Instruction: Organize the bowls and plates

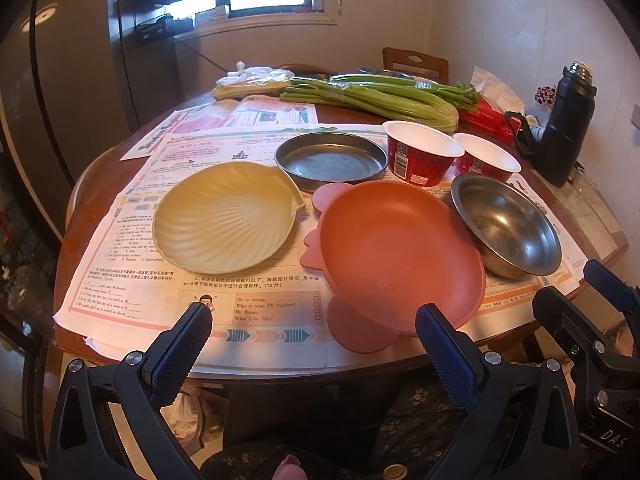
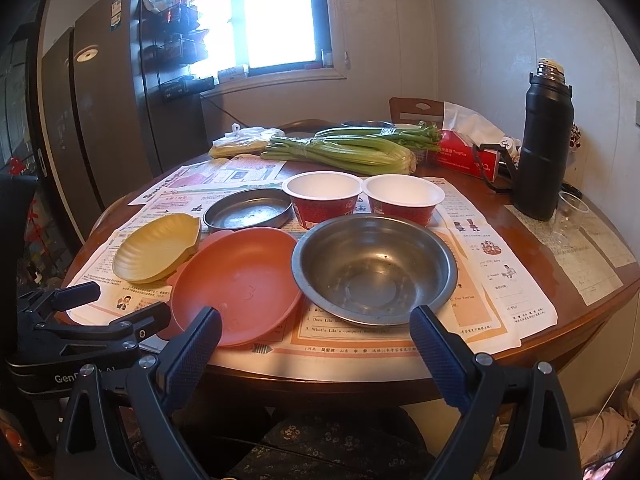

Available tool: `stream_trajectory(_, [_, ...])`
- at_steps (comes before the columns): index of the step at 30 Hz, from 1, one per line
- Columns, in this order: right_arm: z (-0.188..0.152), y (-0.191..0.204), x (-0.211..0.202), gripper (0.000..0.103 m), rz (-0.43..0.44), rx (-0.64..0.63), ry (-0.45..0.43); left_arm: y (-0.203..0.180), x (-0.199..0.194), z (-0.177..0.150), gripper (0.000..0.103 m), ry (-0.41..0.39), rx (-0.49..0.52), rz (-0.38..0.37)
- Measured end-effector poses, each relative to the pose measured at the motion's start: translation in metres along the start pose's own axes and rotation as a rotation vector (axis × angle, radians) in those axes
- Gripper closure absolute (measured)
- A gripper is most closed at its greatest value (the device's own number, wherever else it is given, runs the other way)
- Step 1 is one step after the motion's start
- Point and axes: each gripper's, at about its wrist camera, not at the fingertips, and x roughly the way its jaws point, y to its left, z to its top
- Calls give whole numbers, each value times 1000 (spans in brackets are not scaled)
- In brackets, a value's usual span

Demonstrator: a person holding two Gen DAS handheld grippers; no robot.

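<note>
Both tools are hanging back off the near table edge, jaws spread wide and gripping nothing — the left gripper (image 1: 314,320) is facing the pink plate (image 1: 396,248), the right gripper (image 2: 316,322) the steel bowl (image 2: 374,268). Nothing is being lifted yet; the step looks like the opening approach. Beyond are sitting the yellow shell plate (image 1: 224,216), the steel plate (image 1: 330,160) and two paper bowls (image 2: 322,196) — all apart, unstacked. The next move probably calls for closing on one rim.

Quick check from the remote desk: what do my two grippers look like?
Both match: the left gripper and right gripper have black angular frames with silver screws and blue textured pads. White lettering marks each body, only partly readable. No cables or sleeves show.
</note>
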Motion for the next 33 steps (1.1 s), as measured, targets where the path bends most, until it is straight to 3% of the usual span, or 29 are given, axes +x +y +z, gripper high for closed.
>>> stream_trajectory(33, [9,10,9,8,44,-24,7,13,1,6,1,-14,-25,7])
